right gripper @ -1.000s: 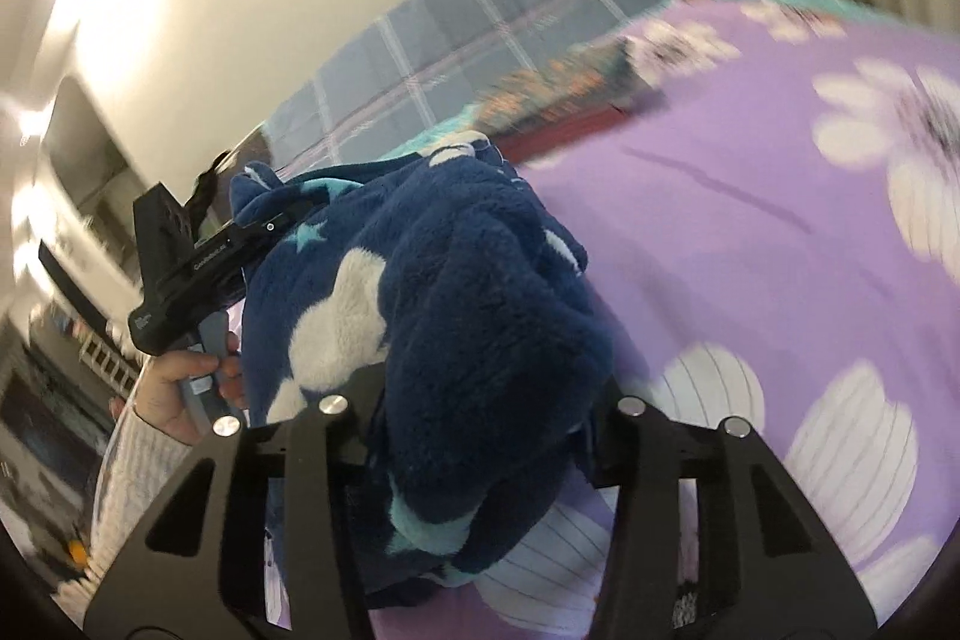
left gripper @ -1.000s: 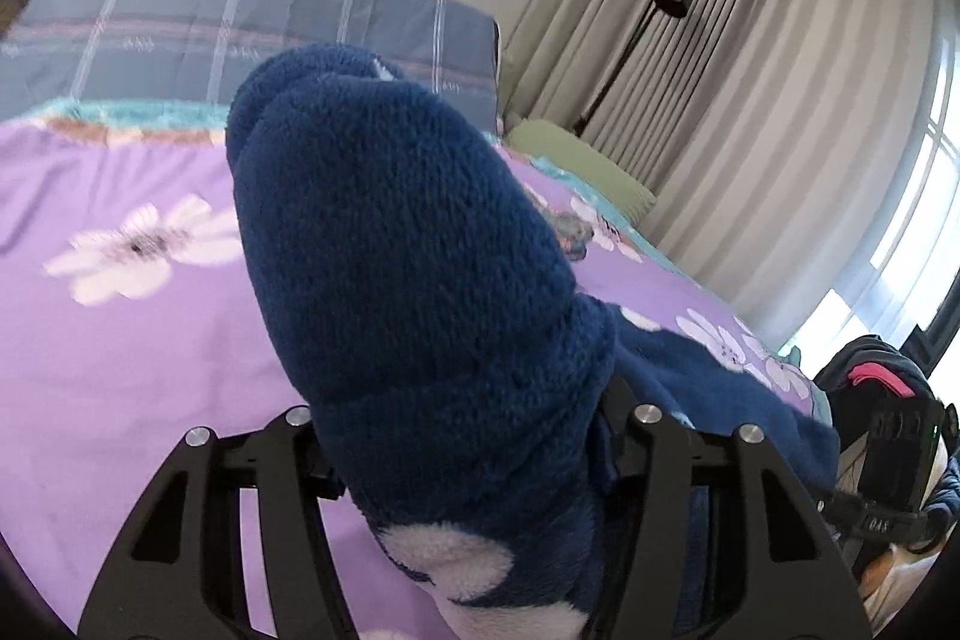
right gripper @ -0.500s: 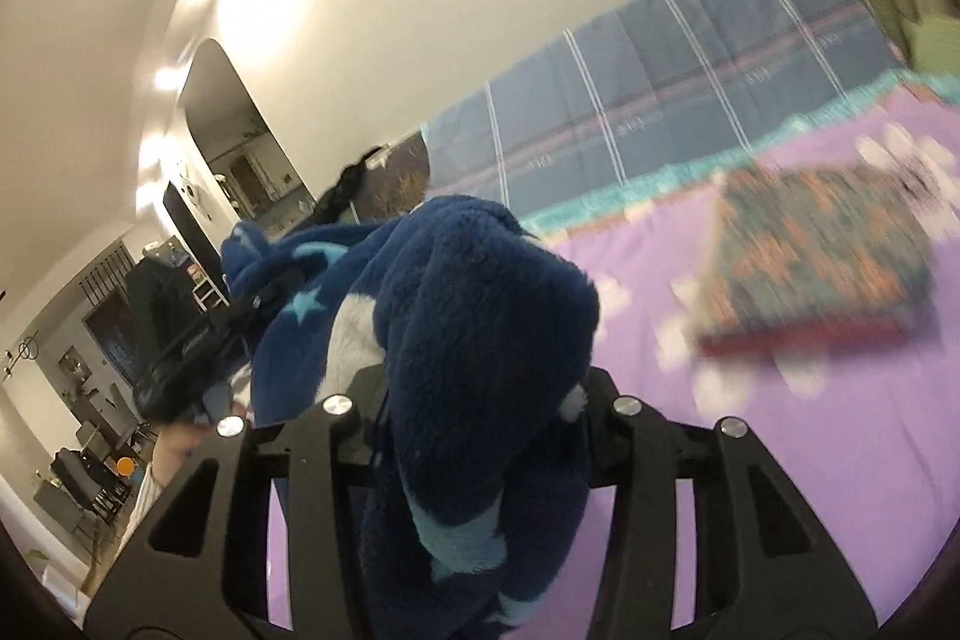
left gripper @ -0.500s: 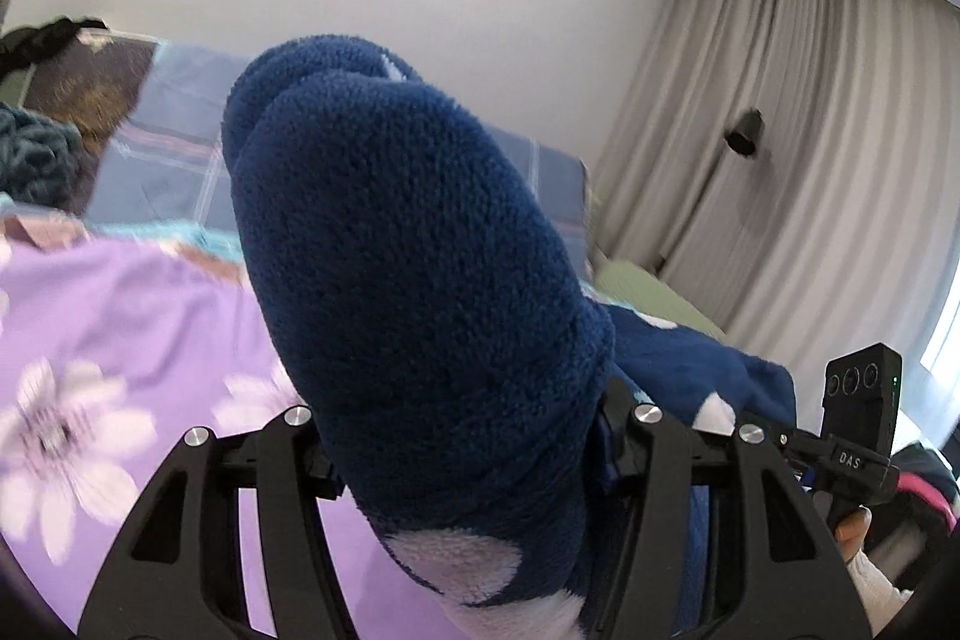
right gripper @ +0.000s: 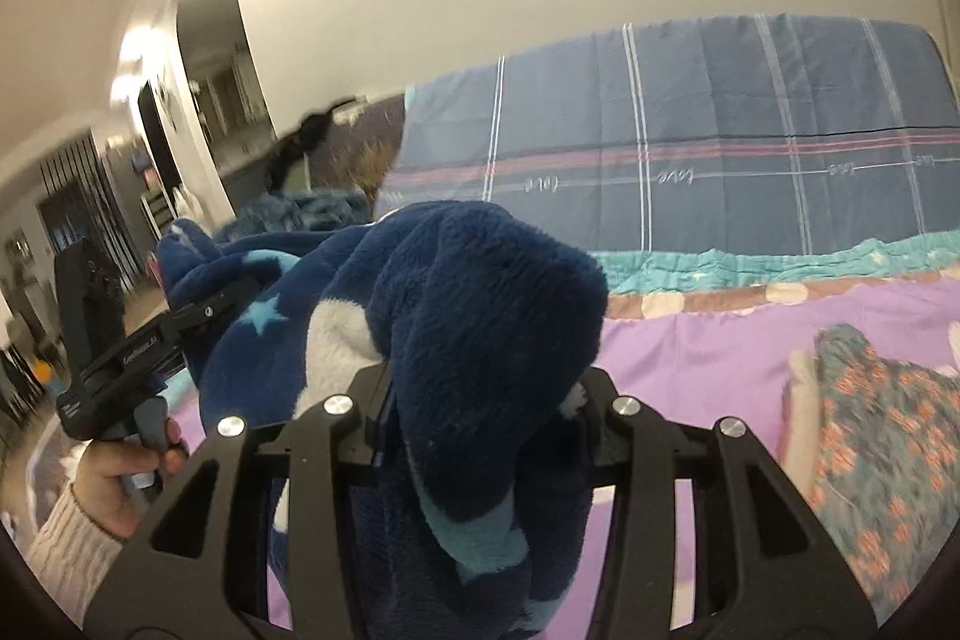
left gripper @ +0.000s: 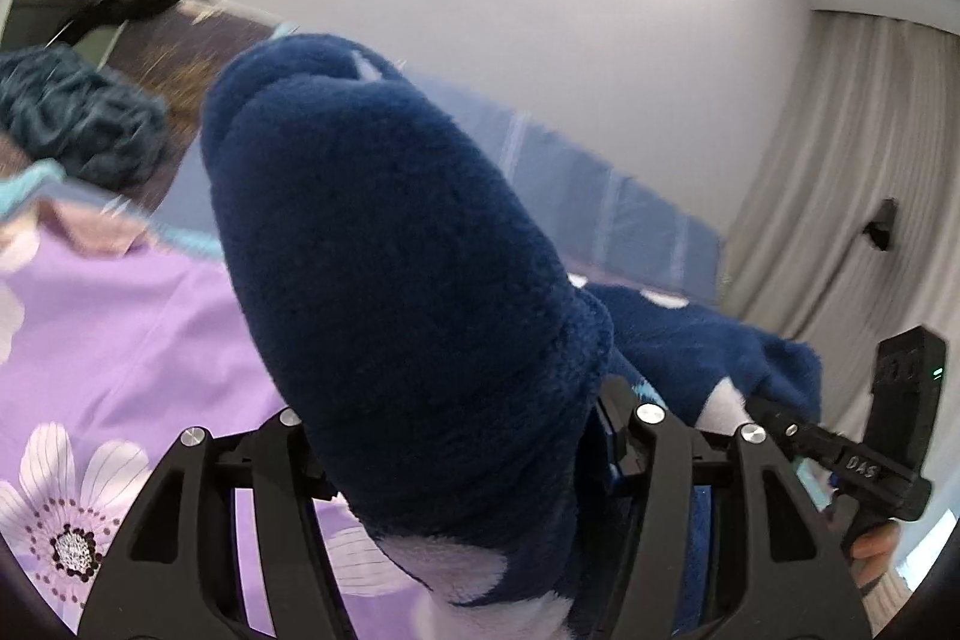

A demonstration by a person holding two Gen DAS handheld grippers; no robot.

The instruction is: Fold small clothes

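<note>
While both grippers clamp thick bunches of the navy fleece garment [left gripper: 390,280], it hangs stretched between them above the purple flowered bedspread [left gripper: 120,328]. Its folds fill the left gripper [left gripper: 462,436] and the right gripper [right gripper: 480,412], whose jaws press the fabric. Farther right on the bed lies a folded floral garment [right gripper: 876,436], with a blue plaid headboard cover [right gripper: 720,130] behind.

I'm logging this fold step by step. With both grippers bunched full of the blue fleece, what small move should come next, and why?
Probably draw the two grippers apart: the left gripper and right gripper both clamp the blue fleece garment, which hangs bunched above the purple bedspread.
</note>
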